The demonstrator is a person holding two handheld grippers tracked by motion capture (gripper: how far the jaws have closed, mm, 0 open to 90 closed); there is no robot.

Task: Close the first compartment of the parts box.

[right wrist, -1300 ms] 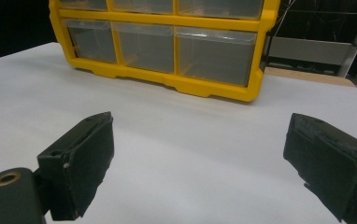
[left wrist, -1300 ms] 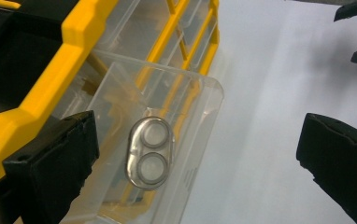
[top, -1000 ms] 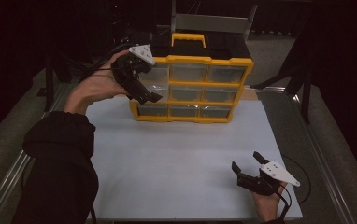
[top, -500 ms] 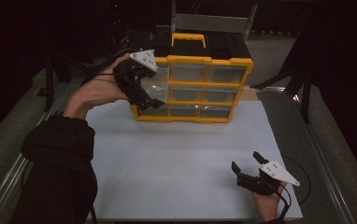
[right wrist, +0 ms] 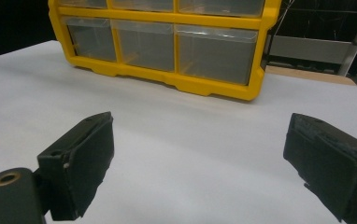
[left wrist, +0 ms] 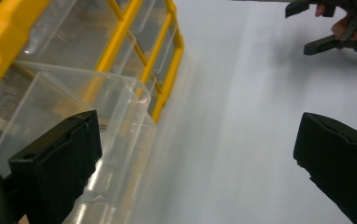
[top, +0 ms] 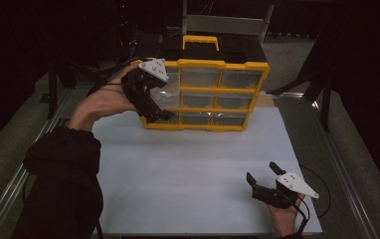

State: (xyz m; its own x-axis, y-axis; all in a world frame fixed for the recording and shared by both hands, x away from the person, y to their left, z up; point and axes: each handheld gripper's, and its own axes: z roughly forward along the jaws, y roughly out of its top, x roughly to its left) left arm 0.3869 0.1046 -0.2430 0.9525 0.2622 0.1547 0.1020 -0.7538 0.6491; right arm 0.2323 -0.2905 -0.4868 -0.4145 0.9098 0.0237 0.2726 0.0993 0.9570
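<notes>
Reaching for the front of the yellow drawer cabinet, the left hand-held gripper sits at the cabinet's lower left corner, at about ten o'clock on the white surface. Its jaws stand wide apart and hold nothing; in the left gripper view one jaw lies against or just beside the rim of a clear drawer that stands a little proud of the yellow frame, while the other jaw hangs over bare surface. The step in hand looks like getting a hold on that drawer's front edge, and whether the jaw actually touches the plastic I cannot tell. The cabinet stands upright at twelve o'clock, at the far edge of the surface, its three rows of clear drawers facing the person. The right hand-held gripper rests low at about five o'clock, well apart from the cabinet, jaws spread and empty. Next, the left jaws probably need to straddle the drawer's lip and close on it squarely, since the clear plastic looks slick and thin.
</notes>
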